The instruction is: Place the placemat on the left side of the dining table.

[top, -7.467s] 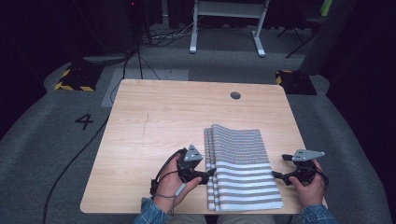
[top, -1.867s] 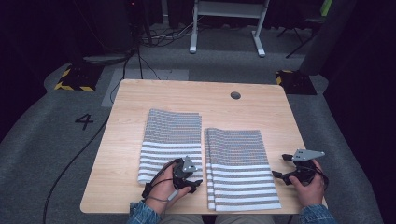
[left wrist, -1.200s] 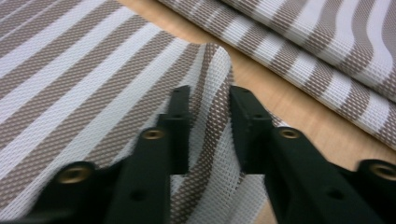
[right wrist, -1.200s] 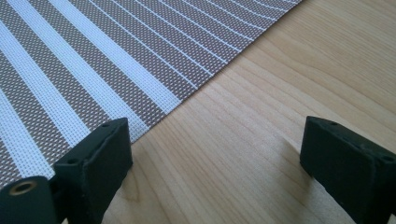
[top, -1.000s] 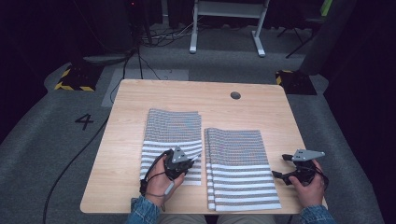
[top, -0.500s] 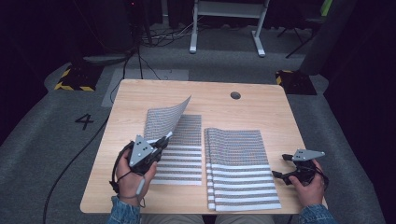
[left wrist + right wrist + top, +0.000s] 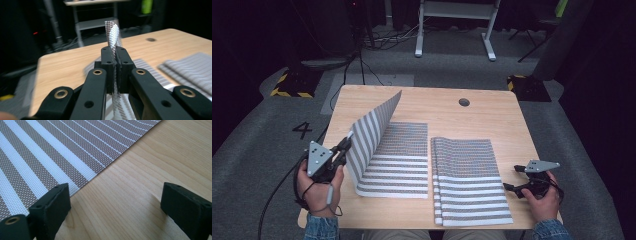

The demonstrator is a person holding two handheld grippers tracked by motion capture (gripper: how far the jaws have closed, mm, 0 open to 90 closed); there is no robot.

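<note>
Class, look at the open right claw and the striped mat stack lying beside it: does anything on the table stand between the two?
Nothing visible does. The right claw sits open on bare wooden table, just off the edge of the striped mat stack.

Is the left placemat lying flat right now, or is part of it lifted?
Partly lifted. The left gripper is shut on the left placemat, raising its left side off the table; the right part lies flat.

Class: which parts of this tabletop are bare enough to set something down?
Bare wood: the far strip around the cable hole, and the right margin between the mat stack and the right gripper. The left is crowded: the left gripper holds a mat lifted there.
</note>
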